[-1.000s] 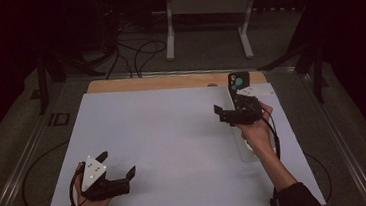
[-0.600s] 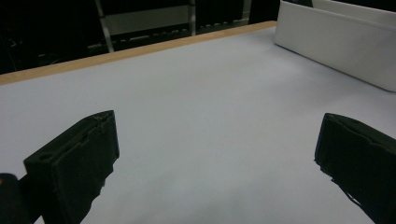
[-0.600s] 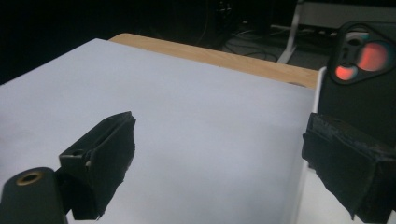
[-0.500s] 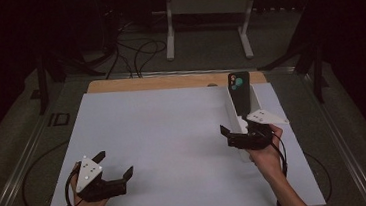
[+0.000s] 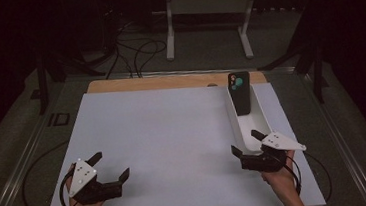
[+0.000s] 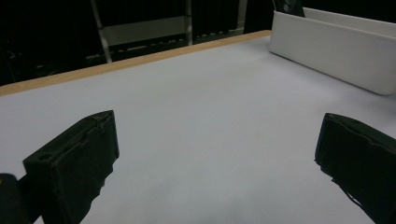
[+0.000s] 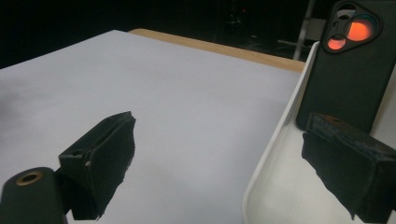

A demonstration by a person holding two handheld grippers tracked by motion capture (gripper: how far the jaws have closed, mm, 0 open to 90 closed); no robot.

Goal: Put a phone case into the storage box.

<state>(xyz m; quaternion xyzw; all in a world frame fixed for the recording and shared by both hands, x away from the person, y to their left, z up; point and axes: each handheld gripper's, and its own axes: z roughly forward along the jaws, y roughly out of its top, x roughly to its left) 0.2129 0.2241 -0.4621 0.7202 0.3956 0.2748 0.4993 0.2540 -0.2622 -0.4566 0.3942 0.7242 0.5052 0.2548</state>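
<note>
A black phone point(image 5: 240, 93) with a cluster of camera lenses leans upright at the far end of a long white tray point(image 5: 259, 124) on the right of the table. My right gripper point(image 5: 244, 142) hovers open at the tray's near end, nothing between its jaws. In the right gripper view, one jaw is over the table and the other over the tray point(image 7: 275, 149), with the phone point(image 7: 350, 70) well ahead of my right gripper point(image 7: 224, 130). My left gripper point(image 5: 111, 164) rests open and empty at the near left of the table. Its view shows the tray point(image 6: 336, 46) far off.
A white sheet point(image 5: 173, 134) covers the table, with a strip of wood point(image 5: 169, 81) along the far edge. Behind the table are cables point(image 5: 136, 52) on the floor and a white metal stand point(image 5: 208, 10). Dark surroundings on both sides.
My right gripper has drawn back from the phone at the tray's far end toward the near edge, open. The phone stays leaning in the tray. The left gripper has hardly moved.
</note>
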